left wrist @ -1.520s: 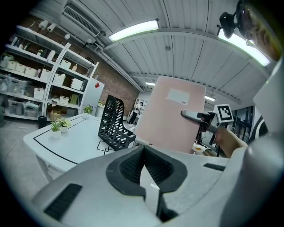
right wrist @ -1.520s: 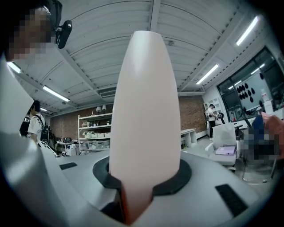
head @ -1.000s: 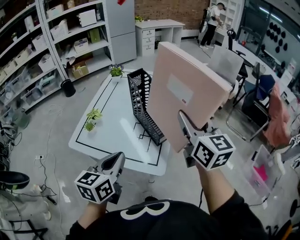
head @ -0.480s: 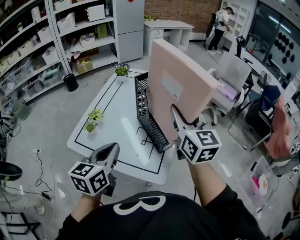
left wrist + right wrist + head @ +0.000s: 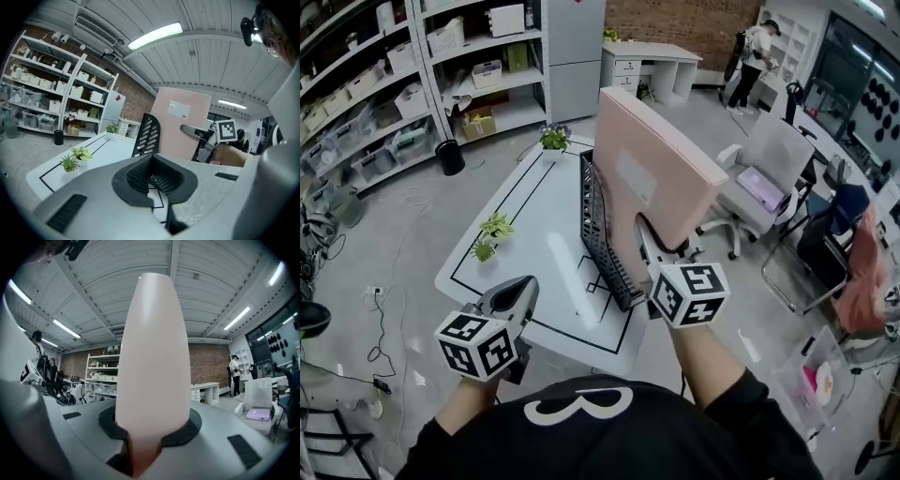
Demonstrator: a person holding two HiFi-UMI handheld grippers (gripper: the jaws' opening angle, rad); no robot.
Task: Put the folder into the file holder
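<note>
Pink folder point(image 5: 661, 192) is held upright in the air, clamped at its lower edge by the right gripper point(image 5: 649, 246), with the black file holder point(image 5: 602, 234) on the table point(image 5: 520, 220) just left of and below it. Left gripper point(image 5: 517, 298) is seen farther off at the near table edge, jaws together and empty. The holder's right side and slots are hidden behind the folder, so alignment cannot be told.

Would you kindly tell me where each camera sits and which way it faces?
Head view: on the person's head, looking steeply down at the table, file holder and folder; left tongs, right tongs and forearms show.
Left gripper view: on the left tongs, facing across the table toward the file holder; those tongs, shut, show.
Right gripper view: on the right tongs, facing up along the folder they grip; those tongs show.
All three share the folder.
</note>
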